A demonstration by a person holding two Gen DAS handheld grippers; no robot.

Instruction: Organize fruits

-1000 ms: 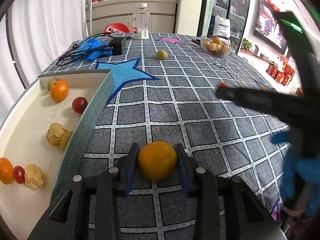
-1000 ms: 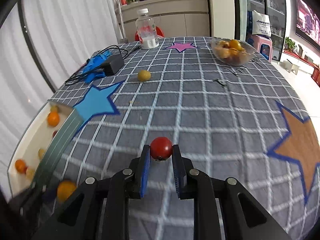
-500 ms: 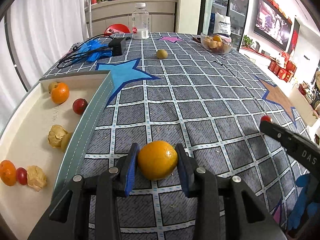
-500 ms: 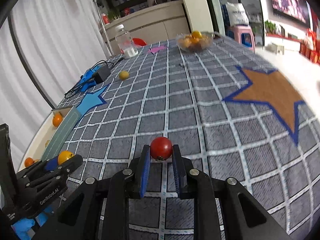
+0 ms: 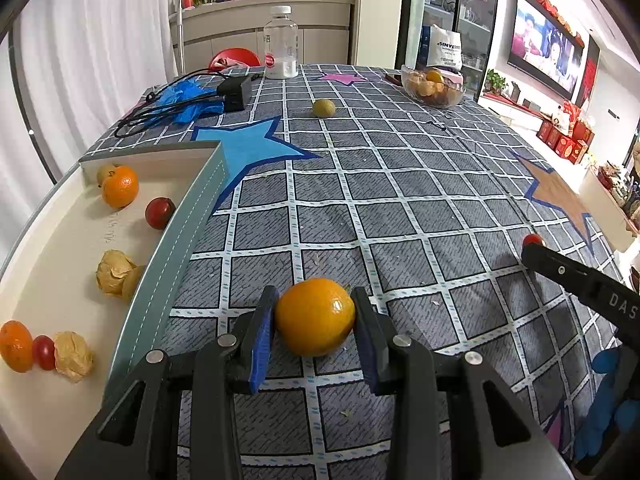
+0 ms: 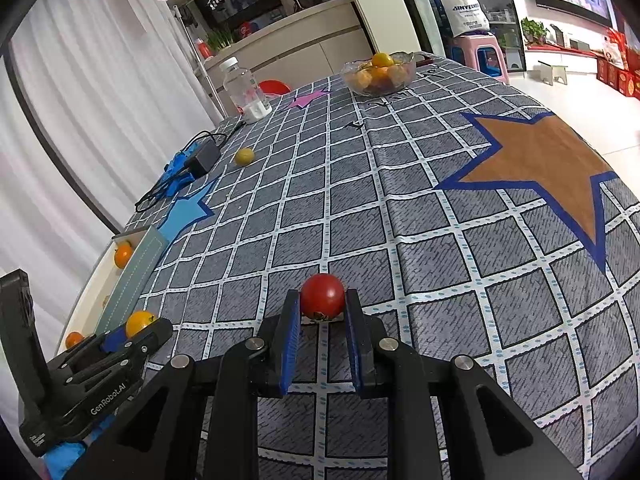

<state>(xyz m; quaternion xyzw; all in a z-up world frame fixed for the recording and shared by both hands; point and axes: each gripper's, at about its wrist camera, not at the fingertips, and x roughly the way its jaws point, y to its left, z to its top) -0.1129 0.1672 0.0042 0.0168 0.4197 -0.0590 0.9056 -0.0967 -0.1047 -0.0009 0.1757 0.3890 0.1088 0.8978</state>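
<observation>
Left wrist view, tray: at the far left we see a pale tray with a grey stitched rim, holding two oranges, two cherry tomatoes and papery husked fruits.
Left gripper: our left gripper has its blue pads pinching an orange fruit from both sides — just right of the tray's rim, above the checked tablecloth.
Far table: a black adapter with cables, a clear bottle, a loose yellow-green fruit and a glass bowl of fruit.
Right edge: our right gripper reaches in from the right with something red at its tip.
Right wrist view, left corner: the left gripper shows again with the orange fruit between its fingers, just beside the tray.
Right gripper: our right gripper is pressed tight on a cherry tomato — held at the fingertips over the cloth, well apart from the tray.
Right side: a brown star edged in blue on the cloth.
</observation>
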